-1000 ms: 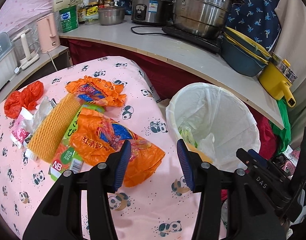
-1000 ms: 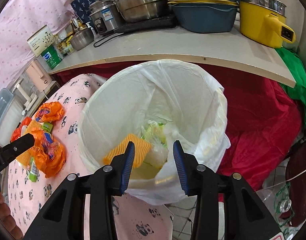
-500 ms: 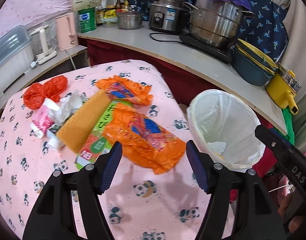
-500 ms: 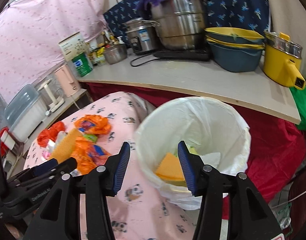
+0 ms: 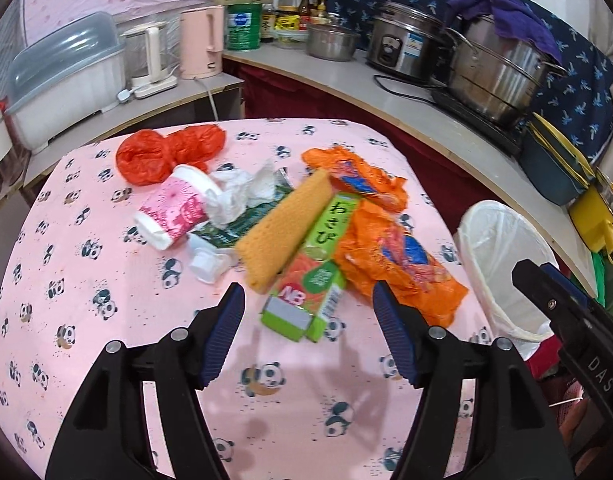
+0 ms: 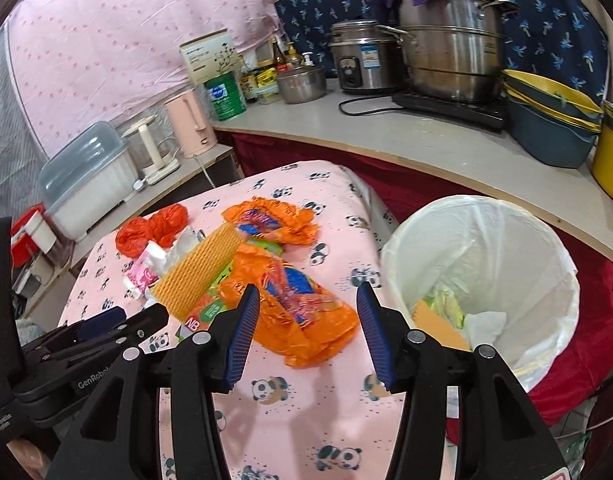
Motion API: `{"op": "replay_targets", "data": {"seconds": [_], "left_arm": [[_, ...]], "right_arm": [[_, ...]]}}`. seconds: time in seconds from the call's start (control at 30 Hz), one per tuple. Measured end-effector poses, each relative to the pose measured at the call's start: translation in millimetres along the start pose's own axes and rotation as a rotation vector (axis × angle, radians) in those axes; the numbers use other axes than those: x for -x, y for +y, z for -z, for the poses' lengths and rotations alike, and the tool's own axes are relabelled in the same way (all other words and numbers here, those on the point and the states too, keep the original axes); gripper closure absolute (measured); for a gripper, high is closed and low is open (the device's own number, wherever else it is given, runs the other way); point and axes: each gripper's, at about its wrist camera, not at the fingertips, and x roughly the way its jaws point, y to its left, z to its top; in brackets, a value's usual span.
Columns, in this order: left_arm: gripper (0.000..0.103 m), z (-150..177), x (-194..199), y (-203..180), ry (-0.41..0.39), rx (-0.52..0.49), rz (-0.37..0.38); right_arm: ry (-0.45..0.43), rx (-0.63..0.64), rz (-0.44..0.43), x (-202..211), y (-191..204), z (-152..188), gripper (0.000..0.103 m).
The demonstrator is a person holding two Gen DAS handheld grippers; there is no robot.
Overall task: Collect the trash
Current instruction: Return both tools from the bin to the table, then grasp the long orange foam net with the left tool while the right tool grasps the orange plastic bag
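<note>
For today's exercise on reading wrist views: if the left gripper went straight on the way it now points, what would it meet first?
Probably the green box: it lies straight ahead of the open left gripper, between its fingers, nearest of the pile. Depth is uncertain here.

Pink panda-print cloth (image 5: 106,280); orange wrappers (image 5: 394,256); green/orange box (image 5: 314,280); white bin liner (image 6: 506,248).
</note>
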Motion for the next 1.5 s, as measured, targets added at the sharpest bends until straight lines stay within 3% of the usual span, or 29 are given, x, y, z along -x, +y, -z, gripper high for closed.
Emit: {"op": "replay_targets", "data": {"seconds": [0.43,0.83,1.0,1.1,1.17,1.3,1.37,1.43,1.5], "left_arm": [[0.04,-5.6,-36.1,43.1,0.061,0.082,-0.008],[0.043,-17.5,-69.1,44.0,0.088,0.083,0.015],[0.055,-23.6,-85.5,35.8,0.11,0.062,0.035],[0.068,-24.6,-94.9,30.5,0.13,0.041,0.048],[0.082,-24.2,-99.2,27.7,0.142,0.03,0.058],[0.092,-22.9,-98.7,25.1,0.132,0.011,0.054],[0.093,-22.7,-97.2,25.2,0.13,0.017,0.06],[0.093,-22.2,-94.2,25.1,0.124,0.024,0.059],[0.093,-21.3,-90.4,24.1,0.119,0.024,0.055]], "right_arm": [[0.102,0.032,-0.008,-56.8,19.7,9.8,0.049],[0.167,0.053,-0.021,-98.5,30.0,16.6,0.049],[0.183,0.06,-0.022,-112.1,32.5,16.0,0.049],[0.196,0.065,-0.02,-119.9,33.2,16.7,0.049],[0.206,0.063,-0.017,-126.1,32.2,19.3,0.049],[0.203,0.069,-0.013,-131.5,30.0,25.6,0.05],[0.201,0.083,-0.001,-131.9,31.7,26.1,0.056],[0.202,0.085,0.0,-131.7,30.3,25.9,0.072],[0.209,0.072,-0.009,-131.1,26.4,25.2,0.079]]}}
